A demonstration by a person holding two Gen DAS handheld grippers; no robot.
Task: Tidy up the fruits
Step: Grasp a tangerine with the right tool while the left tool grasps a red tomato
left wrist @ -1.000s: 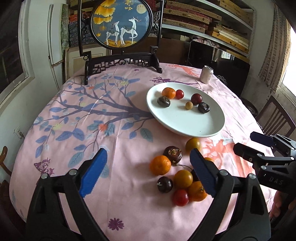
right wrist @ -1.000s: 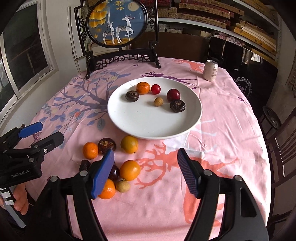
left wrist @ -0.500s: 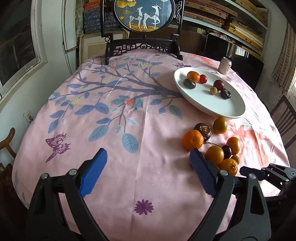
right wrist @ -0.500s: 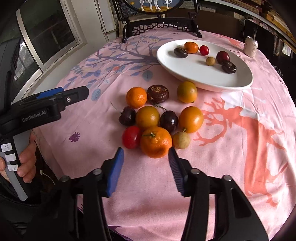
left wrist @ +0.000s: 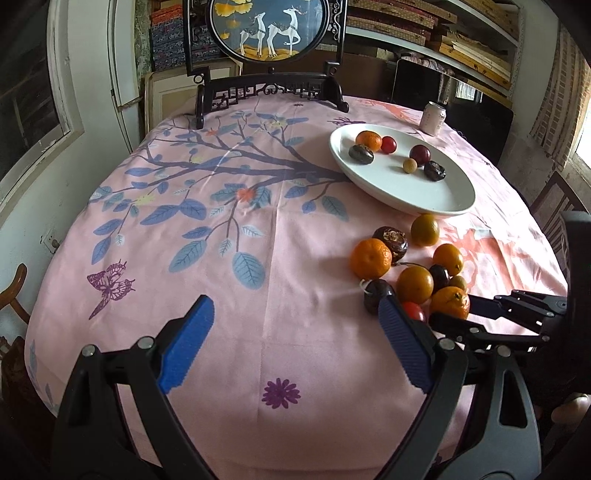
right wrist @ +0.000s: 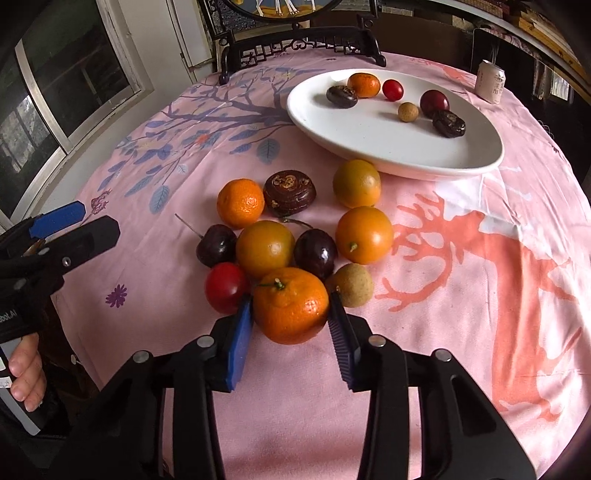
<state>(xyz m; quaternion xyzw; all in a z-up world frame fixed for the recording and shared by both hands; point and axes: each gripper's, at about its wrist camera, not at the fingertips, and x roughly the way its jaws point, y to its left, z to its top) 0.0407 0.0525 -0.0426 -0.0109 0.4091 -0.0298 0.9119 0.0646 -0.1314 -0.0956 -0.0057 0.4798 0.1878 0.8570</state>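
A cluster of loose fruit lies on the pink tablecloth in front of a white plate (right wrist: 480, 162) that holds several fruits. In the right wrist view my right gripper (right wrist: 290, 314) has its blue pads on both sides of the nearest mandarin (right wrist: 290, 304), touching or nearly touching it as it rests on the cloth. A red tomato (right wrist: 226, 286) and a tan longan (right wrist: 352, 284) sit beside the pads. My left gripper (left wrist: 295, 314) is wide open and empty over bare cloth, left of the cluster. The mandarin (left wrist: 448, 302) and the right gripper (left wrist: 476, 314) also show in the left wrist view.
A drink can (right wrist: 491, 81) stands beyond the plate at the back right. A black framed deer screen (left wrist: 275, 33) stands at the table's far edge. The plate also shows in the left wrist view (left wrist: 436, 199). Chairs ring the round table.
My right gripper has moved forward and down onto the nearest mandarin and narrowed around it. My left gripper has drawn back and left, staying wide open.
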